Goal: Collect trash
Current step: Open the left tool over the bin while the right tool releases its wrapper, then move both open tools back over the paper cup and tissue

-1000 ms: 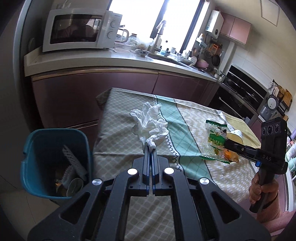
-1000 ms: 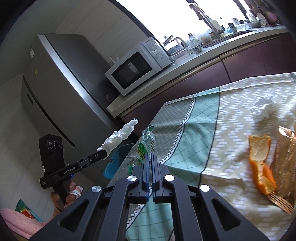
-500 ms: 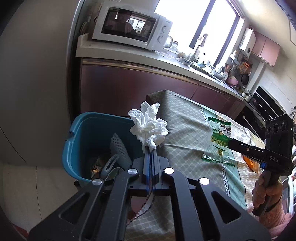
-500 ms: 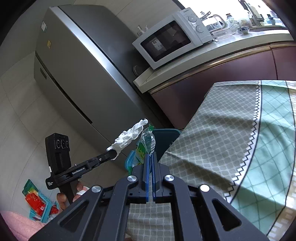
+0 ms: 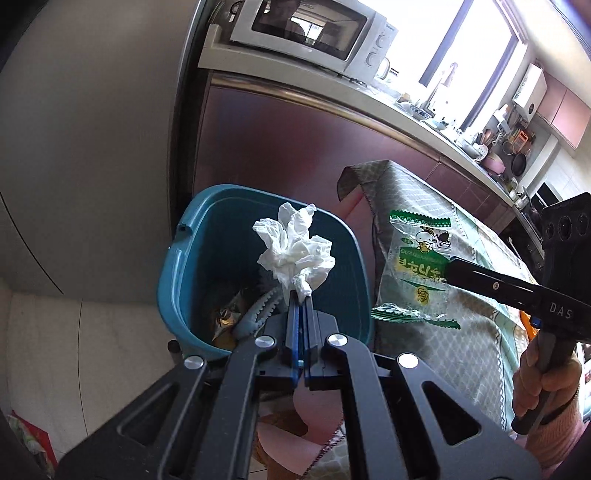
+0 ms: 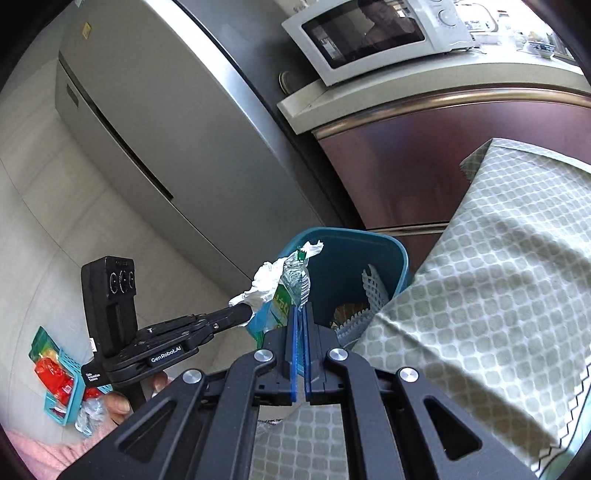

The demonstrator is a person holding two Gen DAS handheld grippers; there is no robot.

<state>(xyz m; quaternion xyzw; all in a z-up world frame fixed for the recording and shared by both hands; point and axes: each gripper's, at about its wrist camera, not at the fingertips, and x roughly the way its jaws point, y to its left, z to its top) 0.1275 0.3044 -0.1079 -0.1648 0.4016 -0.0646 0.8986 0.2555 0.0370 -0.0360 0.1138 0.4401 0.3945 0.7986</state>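
Note:
A teal trash bin (image 5: 177, 266) (image 6: 399, 258) stands on the floor beside the table and holds several scraps. My left gripper (image 5: 301, 301) is shut on a crumpled white tissue (image 5: 295, 251), which hangs over the bin's open top. In the right wrist view the same tissue (image 6: 264, 282) shows at the bin's left rim, pinched by the left gripper (image 6: 248, 312). My right gripper (image 6: 301, 306) is shut on a green and clear snack wrapper (image 6: 291, 291). From the left wrist view that wrapper (image 5: 417, 269) hangs over the table's corner, just right of the bin, off the right gripper (image 5: 450, 267).
The table wears a checked green cloth (image 5: 424, 221) (image 6: 498, 258). Behind the bin stand maroon cabinets (image 5: 295, 140), a counter with a white microwave (image 5: 314, 33), and a steel fridge (image 6: 155, 122). A small teal basket of packets (image 6: 59, 380) lies on the floor at left.
Both grippers have swung left from over the table towards the bin, carrying the tissue and the wrapper. The tissue now hangs over the bin's opening and the wrapper is at the table's corner.

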